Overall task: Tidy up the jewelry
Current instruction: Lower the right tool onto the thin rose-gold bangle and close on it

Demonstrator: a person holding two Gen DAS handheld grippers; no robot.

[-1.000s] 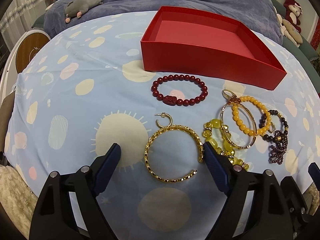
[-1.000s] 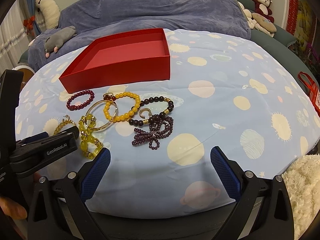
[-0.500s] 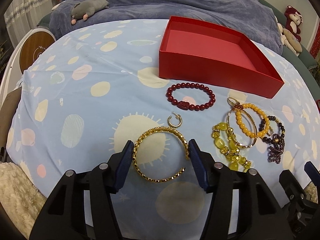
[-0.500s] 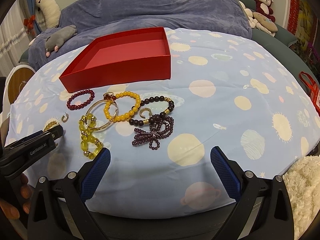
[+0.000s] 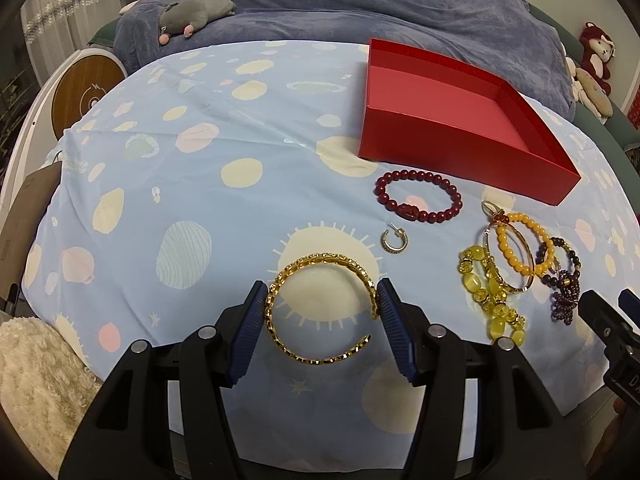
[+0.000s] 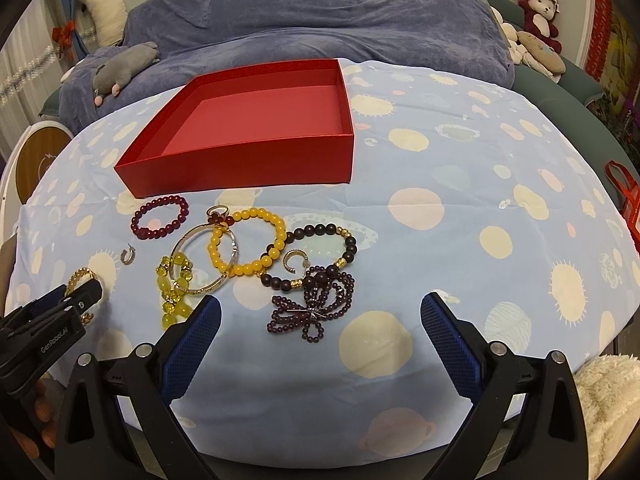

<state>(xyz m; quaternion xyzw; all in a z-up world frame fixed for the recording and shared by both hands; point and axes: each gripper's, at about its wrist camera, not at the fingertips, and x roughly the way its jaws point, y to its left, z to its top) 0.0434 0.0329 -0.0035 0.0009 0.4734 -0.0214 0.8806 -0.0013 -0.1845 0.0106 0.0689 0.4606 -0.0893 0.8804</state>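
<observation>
My left gripper is shut on a gold chain-link bangle; both blue pads press its sides just above the blue cloth. In the right wrist view the same gripper shows at the lower left, partly hiding the bangle. The empty red box stands farther back. My right gripper hangs open over the cloth, with a purple bead bow just beyond its fingertips and nothing between the pads.
Loose on the cloth lie a dark red bead bracelet, a small hoop earring, a yellow bead strand, an orange bead bracelet and a dark bead bracelet. A blue blanket and plush toys sit behind the table.
The left jaws, open around the gold bangle a second ago, closed onto it. The left gripper then drew back toward the left with it. The right gripper stayed put.
</observation>
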